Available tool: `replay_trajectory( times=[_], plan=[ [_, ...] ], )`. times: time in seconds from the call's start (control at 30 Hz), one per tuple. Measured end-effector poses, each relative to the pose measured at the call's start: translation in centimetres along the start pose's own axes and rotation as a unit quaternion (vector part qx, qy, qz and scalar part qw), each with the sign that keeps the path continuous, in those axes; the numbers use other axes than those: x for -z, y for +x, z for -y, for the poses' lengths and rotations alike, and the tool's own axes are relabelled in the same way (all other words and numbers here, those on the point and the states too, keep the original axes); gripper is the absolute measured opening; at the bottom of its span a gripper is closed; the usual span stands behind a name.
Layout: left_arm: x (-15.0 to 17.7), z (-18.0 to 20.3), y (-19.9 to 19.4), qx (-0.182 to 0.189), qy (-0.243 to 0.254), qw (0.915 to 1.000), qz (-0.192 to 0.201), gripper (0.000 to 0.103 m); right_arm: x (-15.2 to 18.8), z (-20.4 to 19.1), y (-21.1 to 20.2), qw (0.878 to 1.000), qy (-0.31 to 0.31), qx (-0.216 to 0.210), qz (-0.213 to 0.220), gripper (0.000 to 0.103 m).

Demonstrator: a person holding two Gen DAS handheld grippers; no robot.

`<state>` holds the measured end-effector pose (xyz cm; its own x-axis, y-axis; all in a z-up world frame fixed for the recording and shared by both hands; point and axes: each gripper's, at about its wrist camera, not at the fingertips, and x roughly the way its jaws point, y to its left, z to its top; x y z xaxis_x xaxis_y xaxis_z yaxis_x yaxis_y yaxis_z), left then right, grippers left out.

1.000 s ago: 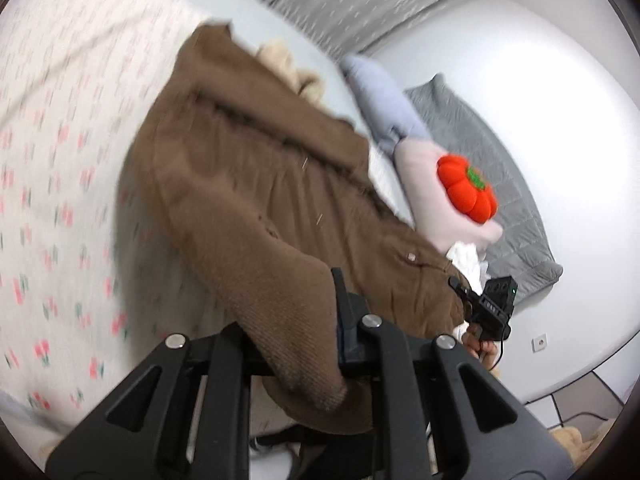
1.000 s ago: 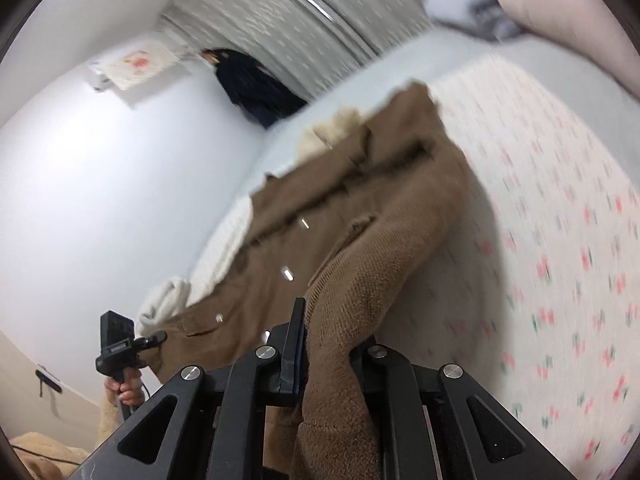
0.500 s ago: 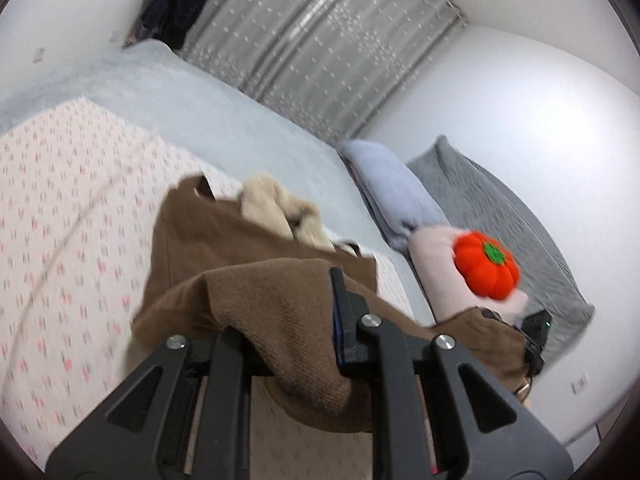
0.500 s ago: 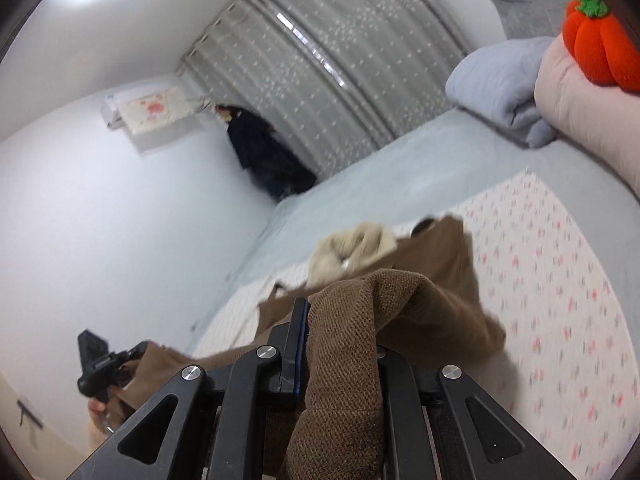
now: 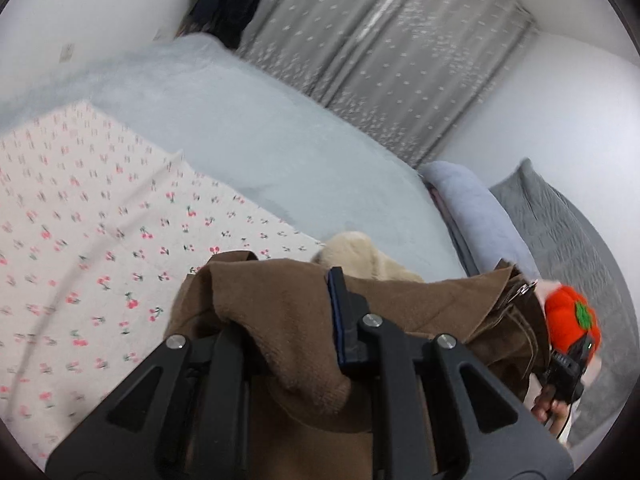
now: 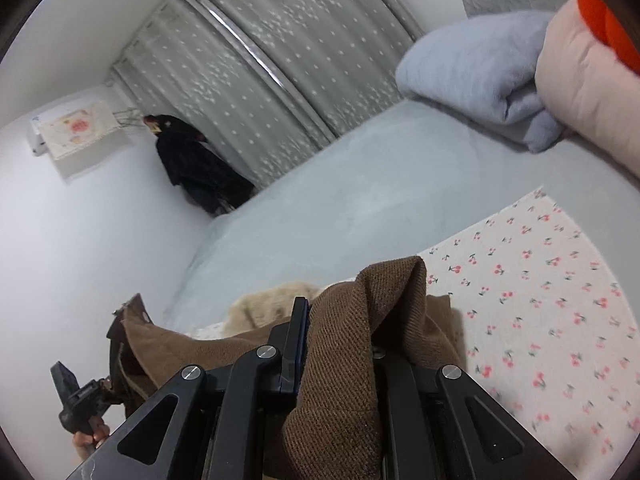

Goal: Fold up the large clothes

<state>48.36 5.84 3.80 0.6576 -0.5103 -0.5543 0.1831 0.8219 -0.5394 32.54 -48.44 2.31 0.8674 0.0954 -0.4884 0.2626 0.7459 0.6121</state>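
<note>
A large brown coat [image 5: 280,304] with a cream fleece lining [image 5: 356,256] is held up over the bed. My left gripper [image 5: 288,320] is shut on a thick bunch of its brown fabric. My right gripper [image 6: 340,344] is shut on another bunch of the same coat [image 6: 372,300]. The coat hangs between the two grippers, and its lining [image 6: 264,308] shows behind the fold. The right gripper shows at the lower right of the left wrist view [image 5: 564,364], and the left gripper at the lower left of the right wrist view [image 6: 76,400].
A cherry-print sheet [image 5: 80,220] lies over a pale blue bed cover [image 5: 240,128]. A folded lilac blanket [image 6: 472,64], a pink pillow [image 6: 588,76], an orange pumpkin plush [image 5: 572,320] and a grey quilt [image 5: 560,220] are at the bed's head. Grey curtains [image 6: 288,48] and dark hanging clothes [image 6: 192,164] stand beyond.
Both grippers have lifted and tilted up with the coat. The coat, spread on the bed a second ago, is now bunched and raised between them, and more of the far bed shows.
</note>
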Motion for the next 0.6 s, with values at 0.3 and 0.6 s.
replay_trajectory(
  times=[0.3,0.6],
  plan=[
    [2.4,-6.3,9.4,0.035,-0.076,0.9952,-0.052,0.029,2.1,7.5,9.7,0.995,0.080,-0.009,-0.051,0.024],
    [0.3,-4.5,4.5,0.108,-0.121,0.9862,-0.034,0.063,-1.6,7.5,1.5,0.994,0.082,-0.068,0.033,0.075]
  ],
)
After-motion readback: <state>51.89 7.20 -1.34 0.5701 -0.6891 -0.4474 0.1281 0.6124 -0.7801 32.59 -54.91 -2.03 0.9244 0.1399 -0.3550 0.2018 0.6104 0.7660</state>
